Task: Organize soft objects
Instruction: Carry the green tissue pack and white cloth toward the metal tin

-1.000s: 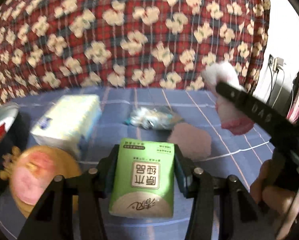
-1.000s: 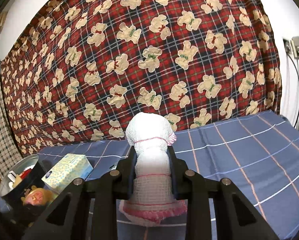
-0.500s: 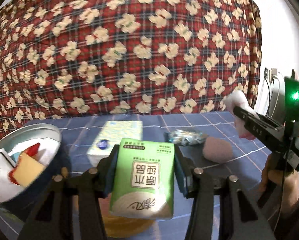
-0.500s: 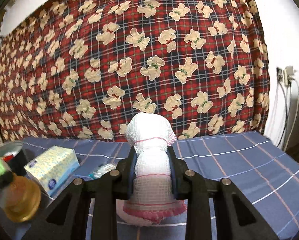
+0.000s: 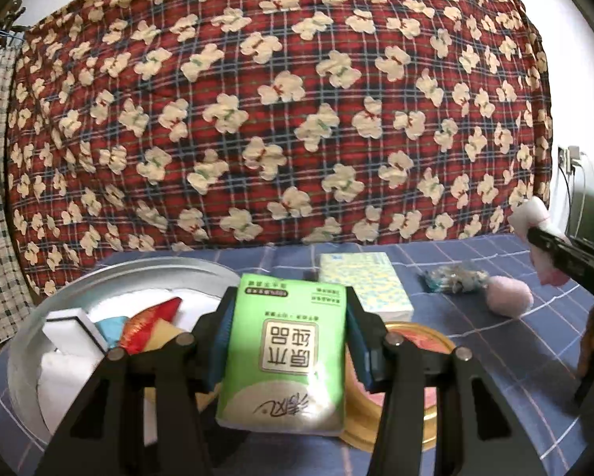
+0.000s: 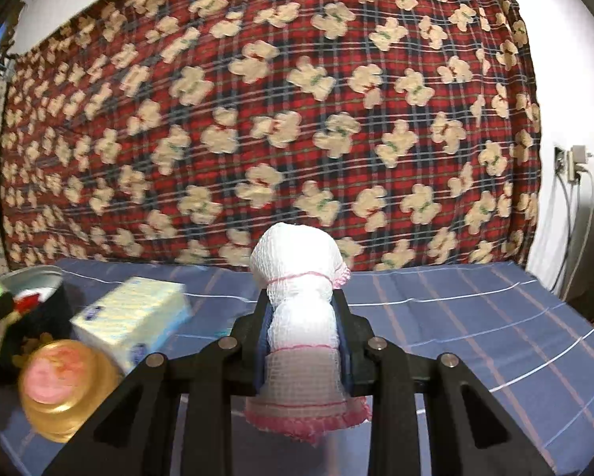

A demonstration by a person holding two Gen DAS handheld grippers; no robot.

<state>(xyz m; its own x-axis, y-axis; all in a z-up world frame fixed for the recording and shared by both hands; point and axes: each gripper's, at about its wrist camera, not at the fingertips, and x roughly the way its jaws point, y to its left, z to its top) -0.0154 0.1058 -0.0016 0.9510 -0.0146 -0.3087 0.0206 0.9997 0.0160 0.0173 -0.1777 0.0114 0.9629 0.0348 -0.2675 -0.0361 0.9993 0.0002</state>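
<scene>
My left gripper (image 5: 289, 341) is shut on a green tissue pack (image 5: 285, 357), held above the table beside a round metal bin (image 5: 31, 337) that holds white and red soft items. My right gripper (image 6: 300, 337) is shut on a white mesh scrubber with pink trim (image 6: 300, 317), held over the blue table; the scrubber also shows at the right edge of the left wrist view (image 5: 535, 218). A pale yellow tissue box (image 5: 364, 281) lies behind the green pack, also in the right wrist view (image 6: 138, 317). A pink puff (image 5: 509, 295) and a crinkled clear packet (image 5: 451, 279) lie to the right.
A gold-rimmed round object with a pink face (image 6: 62, 384) sits near the bin, partly under the green pack in the left wrist view (image 5: 408, 357). A red plaid bear-print cloth (image 5: 277, 99) hangs behind. Blue checked cloth (image 6: 475, 317) covers the table. Wall sockets with cables (image 6: 572, 166) are at the right.
My left gripper has risen and swung left with the green pack, so the metal bin now fills the lower left. My right gripper keeps the scrubber and has turned slightly left.
</scene>
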